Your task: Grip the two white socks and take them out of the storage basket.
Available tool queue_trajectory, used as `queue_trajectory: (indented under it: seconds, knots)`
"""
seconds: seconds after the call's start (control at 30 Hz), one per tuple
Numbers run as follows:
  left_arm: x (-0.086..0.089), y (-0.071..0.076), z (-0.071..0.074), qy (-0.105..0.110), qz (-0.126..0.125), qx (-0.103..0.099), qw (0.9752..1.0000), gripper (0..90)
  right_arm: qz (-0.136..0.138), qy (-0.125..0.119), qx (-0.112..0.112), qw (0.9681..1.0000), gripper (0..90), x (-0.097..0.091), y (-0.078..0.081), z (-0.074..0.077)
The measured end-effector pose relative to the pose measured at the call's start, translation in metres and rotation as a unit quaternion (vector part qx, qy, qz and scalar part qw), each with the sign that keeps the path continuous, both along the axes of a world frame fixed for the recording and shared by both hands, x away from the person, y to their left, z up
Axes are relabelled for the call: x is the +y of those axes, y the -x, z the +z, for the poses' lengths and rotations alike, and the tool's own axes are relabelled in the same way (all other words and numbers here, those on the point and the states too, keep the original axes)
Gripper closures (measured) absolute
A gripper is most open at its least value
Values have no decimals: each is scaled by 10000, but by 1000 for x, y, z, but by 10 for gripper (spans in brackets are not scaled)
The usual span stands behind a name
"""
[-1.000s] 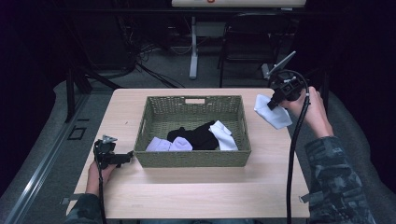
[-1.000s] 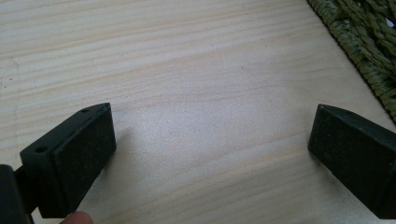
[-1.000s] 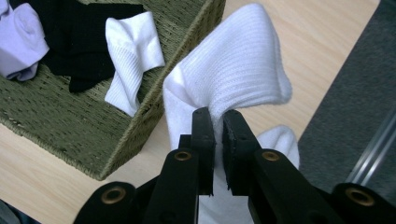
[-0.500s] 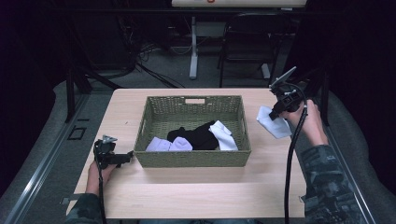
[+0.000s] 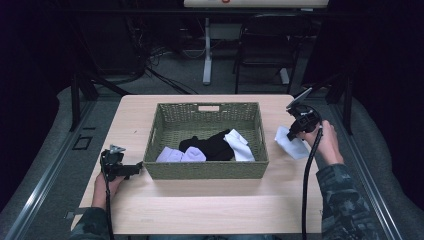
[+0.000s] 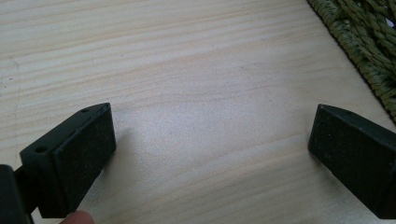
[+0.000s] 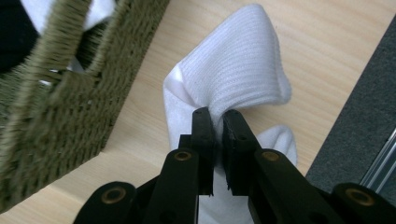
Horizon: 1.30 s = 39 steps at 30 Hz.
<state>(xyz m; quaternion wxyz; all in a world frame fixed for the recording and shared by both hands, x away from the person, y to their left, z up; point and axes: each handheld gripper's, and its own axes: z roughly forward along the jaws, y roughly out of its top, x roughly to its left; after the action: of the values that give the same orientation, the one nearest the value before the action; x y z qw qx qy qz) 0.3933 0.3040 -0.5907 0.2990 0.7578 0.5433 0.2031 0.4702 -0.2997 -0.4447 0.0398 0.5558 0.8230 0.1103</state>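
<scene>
The right gripper (image 7: 217,122) has its two jaws squeezed tight on a fold of the white sock (image 7: 236,70), so the sock is pinched right between the fingers (image 7: 202,126) and bunches up past their tips. The sock lies on the wooden table (image 5: 210,205) just beside the right side of the green woven basket (image 5: 206,171), near the table's edge, and the basket has black and white clothes (image 5: 210,146) inside it. The left gripper (image 6: 212,140) sits low over the bare table by the basket's left corner, with its jaws wide apart and nothing between them.
</scene>
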Motion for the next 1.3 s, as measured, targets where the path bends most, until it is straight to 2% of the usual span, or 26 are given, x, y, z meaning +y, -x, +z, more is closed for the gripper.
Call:
queue_trajectory:
  seconds: [0.03, 0.07, 0.17, 0.2, 0.27, 0.43, 0.57, 0.67, 0.77, 0.87, 0.9, 1.03, 1.07, 1.1, 1.13, 1.17, 1.3]
  knots:
    - [0, 0, 0, 1, 0, 0, 10000, 3, -32, -6, 5, 10000, 844, 0, 0, -4]
    - [0, 0, 0, 0, -1, 0, 10000, 4, 16, 46, 116, 9999, 844, -1, -1, -7]
    - [0, 0, 0, 0, 0, -1, 10000, 3, -32, 8, 164, 9999, 844, 0, 0, -21]
    - [0, 0, 0, 1, 0, 0, 10000, 3, 38, 83, 258, 9996, 844, 0, -1, -23]
    - [0, 0, 0, 0, -1, 1, 10000, 4, -89, 27, 178, 9998, 844, 1, 1, -34]
    - [0, 0, 0, 0, -1, 1, 10000, 3, -41, 66, 355, 9993, 843, 2, 0, -54]
    - [0, 0, 0, 0, 0, 0, 10000, 4, -51, 104, 399, 9991, 840, 5, -1, -66]
    - [0, 0, 0, 1, 1, 0, 10000, 3, 8, 167, 516, 9985, 839, 5, -2, -71]
    - [0, 0, 0, 0, -1, 1, 10000, 3, -40, 150, 503, 9986, 836, 6, -2, -76]
    - [0, 0, 0, 1, 0, 0, 10000, 3, 26, 235, 578, 9980, 826, 5, -3, -75]
    - [0, 0, 0, 1, 1, -1, 10000, 3, -72, 177, 500, 9986, 812, 5, -2, -76]
    - [0, 0, 0, 1, 1, -1, 10000, 3, -20, 227, 529, 9983, 681, 2, -2, -68]
    - [0, 0, 0, 1, 1, -1, 10000, 3, -20, 227, 529, 9983, 681, 2, -2, -68]
    - [0, 0, 0, -1, 0, 0, 10000, 3, -59, 198, 458, 9987, 642, 2, -1, -65]
    - [0, 0, 0, 0, 0, -1, 10000, 3, 80, 80, 451, 9989, 535, 0, 0, -52]
    - [0, 0, 0, 1, 0, 1, 10000, 3, 103, 25, 429, 9990, 490, 0, 1, -48]
    - [0, 0, 0, 1, 2, 0, 10000, 4, 255, 86, 373, 9989, 309, 1, 3, -26]
